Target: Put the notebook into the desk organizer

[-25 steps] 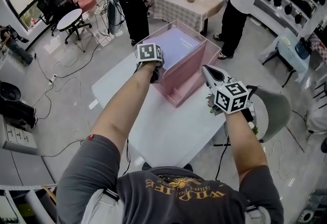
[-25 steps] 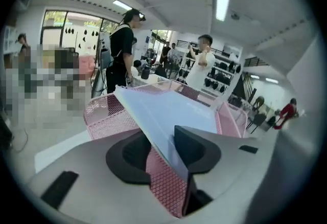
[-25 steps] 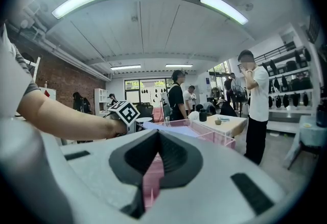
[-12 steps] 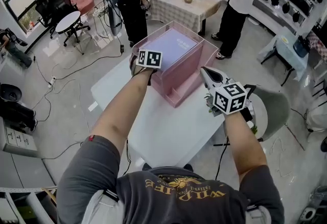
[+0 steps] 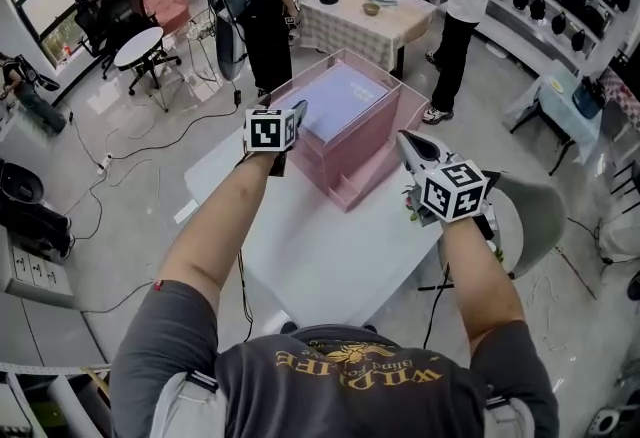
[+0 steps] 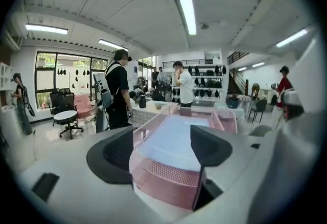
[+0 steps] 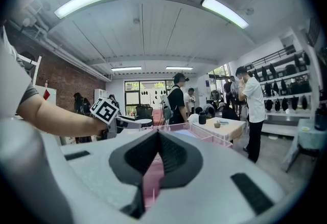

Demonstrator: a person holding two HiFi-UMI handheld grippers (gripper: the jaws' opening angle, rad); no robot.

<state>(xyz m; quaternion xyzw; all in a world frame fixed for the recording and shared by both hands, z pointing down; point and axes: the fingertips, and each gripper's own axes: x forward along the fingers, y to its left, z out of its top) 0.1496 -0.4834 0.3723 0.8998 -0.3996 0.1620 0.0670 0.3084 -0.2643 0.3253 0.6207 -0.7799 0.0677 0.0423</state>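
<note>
A pale lilac notebook (image 5: pixel 340 91) lies flat in the top tray of the pink mesh desk organizer (image 5: pixel 345 188) on the white table (image 5: pixel 320 246). My left gripper (image 5: pixel 298 112) hovers just off the organizer's left side, apart from it. Its jaws stand wide and are closing, with nothing between them. In the left gripper view the notebook (image 6: pixel 176 138) and the organizer (image 6: pixel 168 177) show beyond the left gripper (image 6: pixel 161 149). My right gripper (image 5: pixel 406 138) hangs at the organizer's right front corner. In the right gripper view it (image 7: pixel 157 136) is shut and empty.
Several people stand past the table, around a checkered table (image 5: pixel 365 21). A grey chair (image 5: pixel 545 211) is at the right beside the table's edge. Cables (image 5: pixel 130 161) trail over the floor at the left, near a round stool (image 5: pixel 135 36).
My left gripper has drawn back to the left, away from the organizer's wall. The notebook stays in the tray. The right gripper has hardly moved.
</note>
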